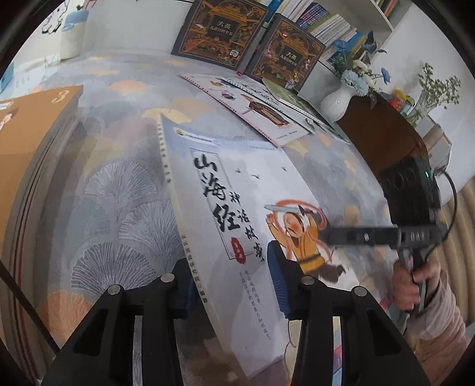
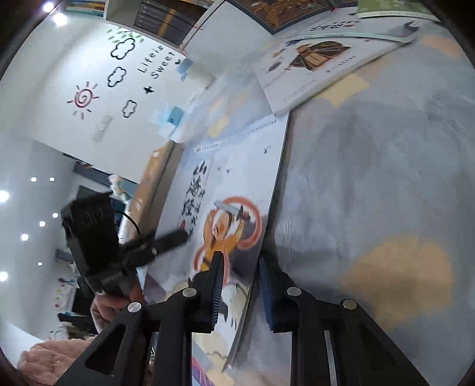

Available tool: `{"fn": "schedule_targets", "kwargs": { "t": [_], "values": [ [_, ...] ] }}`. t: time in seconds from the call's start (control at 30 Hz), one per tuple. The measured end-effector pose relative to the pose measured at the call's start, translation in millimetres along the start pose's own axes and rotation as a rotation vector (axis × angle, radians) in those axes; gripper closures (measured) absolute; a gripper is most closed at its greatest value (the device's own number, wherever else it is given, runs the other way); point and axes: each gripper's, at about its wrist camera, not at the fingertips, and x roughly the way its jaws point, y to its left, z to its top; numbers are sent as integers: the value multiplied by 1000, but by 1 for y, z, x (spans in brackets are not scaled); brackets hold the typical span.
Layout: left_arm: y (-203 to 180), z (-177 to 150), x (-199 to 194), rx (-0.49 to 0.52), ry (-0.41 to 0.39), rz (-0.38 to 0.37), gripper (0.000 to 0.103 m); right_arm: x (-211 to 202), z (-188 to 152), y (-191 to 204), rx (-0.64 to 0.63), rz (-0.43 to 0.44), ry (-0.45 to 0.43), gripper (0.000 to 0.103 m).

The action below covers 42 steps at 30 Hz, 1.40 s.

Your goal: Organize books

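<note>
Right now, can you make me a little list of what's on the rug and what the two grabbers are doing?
surface: patterned rug
main book: pale picture book with a swordsman on its cover
left hand-held gripper: closed on the book's spine edge
right hand-held gripper: closed on the book's opposite edge
other books: flat pile farther back; two dark books leaning upright
nearby: white vase with blue flowers
left side: orange box

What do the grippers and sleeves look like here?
Left gripper and right gripper: black angular arms, silver round pins, blue ribbed pads on the jaws. Each carries a black boxy body with a black cable. Sleeve: fuzzy pink.
</note>
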Motion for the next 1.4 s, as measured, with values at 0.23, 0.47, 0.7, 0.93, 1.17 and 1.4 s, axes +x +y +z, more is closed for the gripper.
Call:
{"fn": "schedule_targets", "kwargs": {
  "t": [0.23,0.47,0.7,0.93,1.17,1.4],
  "values": [
    [4,3,0,-8,12,-21,64,17,13,20,-99,-104,-19,81],
    [-3,-2,-20,34,61,144,54,6,1,15,-42,-119,-33,88],
    [14,-9,-23,41,28,149,65,18,-5,13,-33,3,95,87],
    [20,-7,-26,1,10,93,65,30,5,17,-10,23,72,88],
    [16,4,-41,-42,-28,3,66,8,-4,65,-112,-57,35,88],
    [-1,19,-70,15,-81,-21,65,-23,2,106,-175,-80,-22,88]
  ]
}}
